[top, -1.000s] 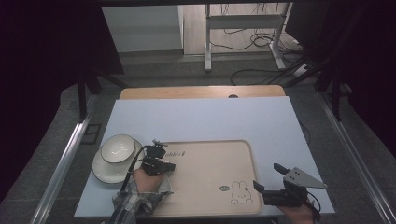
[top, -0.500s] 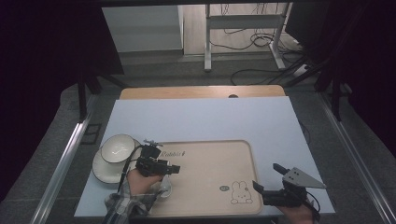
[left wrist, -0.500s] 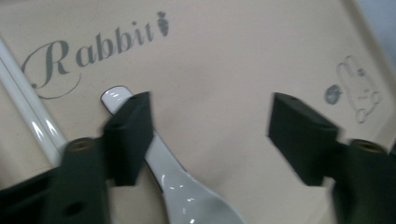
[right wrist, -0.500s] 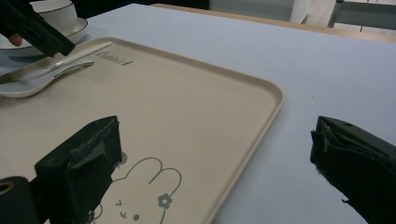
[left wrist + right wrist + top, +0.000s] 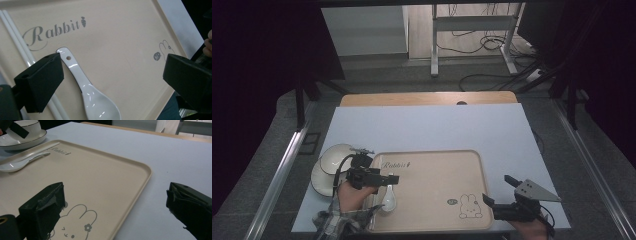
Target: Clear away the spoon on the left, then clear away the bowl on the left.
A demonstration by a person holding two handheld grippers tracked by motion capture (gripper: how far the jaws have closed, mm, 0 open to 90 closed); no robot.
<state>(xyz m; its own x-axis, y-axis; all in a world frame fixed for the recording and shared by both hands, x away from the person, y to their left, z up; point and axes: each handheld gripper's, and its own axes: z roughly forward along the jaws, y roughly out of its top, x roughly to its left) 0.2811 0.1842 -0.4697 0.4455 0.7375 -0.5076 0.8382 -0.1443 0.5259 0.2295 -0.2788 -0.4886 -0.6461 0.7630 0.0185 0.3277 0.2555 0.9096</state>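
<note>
High view is showing a beige rectangular plastic tray [image 5: 432, 190] lying on the white table [image 5: 422, 130], with a white ceramic soup spoon [image 5: 388, 197] lying at its left end. Left gripper [image 5: 382, 179] is hovering over that spoon, jaws spread wide, touching nothing. Right gripper [image 5: 497, 192] is waiting, jaws parted and empty, above the tray's near right corner.

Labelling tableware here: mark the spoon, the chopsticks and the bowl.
spoon [image 5: 100, 105], left gripper view, on its scoop.
chopsticks [image 5: 15, 37], left gripper view, mid-shaft.
bowl [image 5: 335, 156], high view, on its inside.
</note>
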